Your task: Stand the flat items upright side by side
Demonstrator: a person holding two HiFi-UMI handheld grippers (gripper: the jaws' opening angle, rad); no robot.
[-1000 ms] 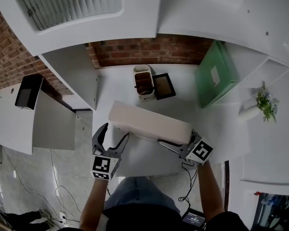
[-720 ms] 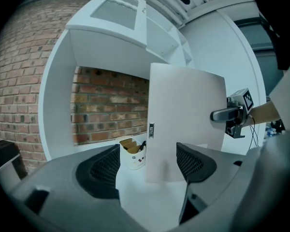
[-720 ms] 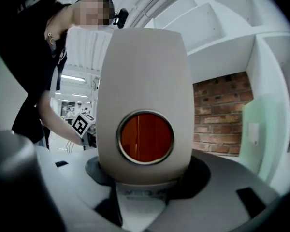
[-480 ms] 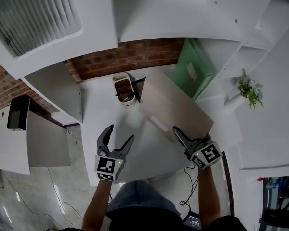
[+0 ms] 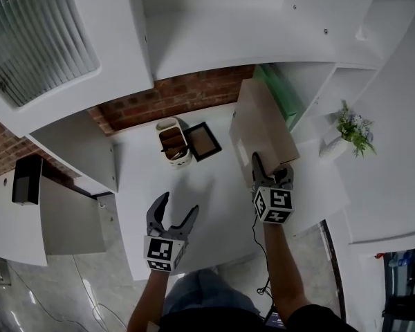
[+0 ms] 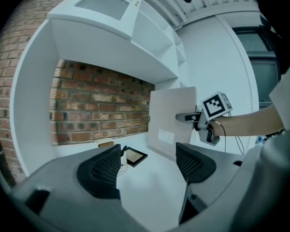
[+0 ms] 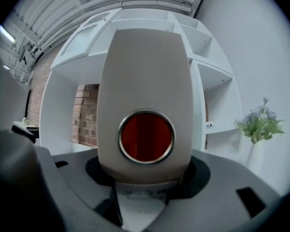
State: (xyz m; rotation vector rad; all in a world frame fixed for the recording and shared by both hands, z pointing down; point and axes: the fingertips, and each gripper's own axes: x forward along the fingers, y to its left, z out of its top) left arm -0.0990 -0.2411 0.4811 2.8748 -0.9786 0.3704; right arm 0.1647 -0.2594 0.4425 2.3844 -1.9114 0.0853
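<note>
A beige lever-arch folder point(image 5: 261, 124) stands upright at the right of the white desk point(image 5: 214, 213), close in front of a green folder point(image 5: 280, 88) that leans in the corner. My right gripper point(image 5: 272, 173) is shut on the beige folder's spine; in the right gripper view the spine point(image 7: 145, 81) with its round red-backed finger hole fills the space between the jaws. The left gripper view shows the beige folder point(image 6: 170, 122) from the side. My left gripper point(image 5: 178, 206) hovers over the desk's front part, open and with nothing in it point(image 6: 147, 166).
A white pen holder point(image 5: 173, 142) and a dark framed picture point(image 5: 202, 141) lying flat sit at the back of the desk by the brick wall. A potted plant point(image 5: 351, 126) stands on the right shelf. White shelves surround the desk.
The right gripper has swung the beige folder from lying across the desk's front to standing upright at the right by the green folder. The left gripper has drawn away from it, still open.
</note>
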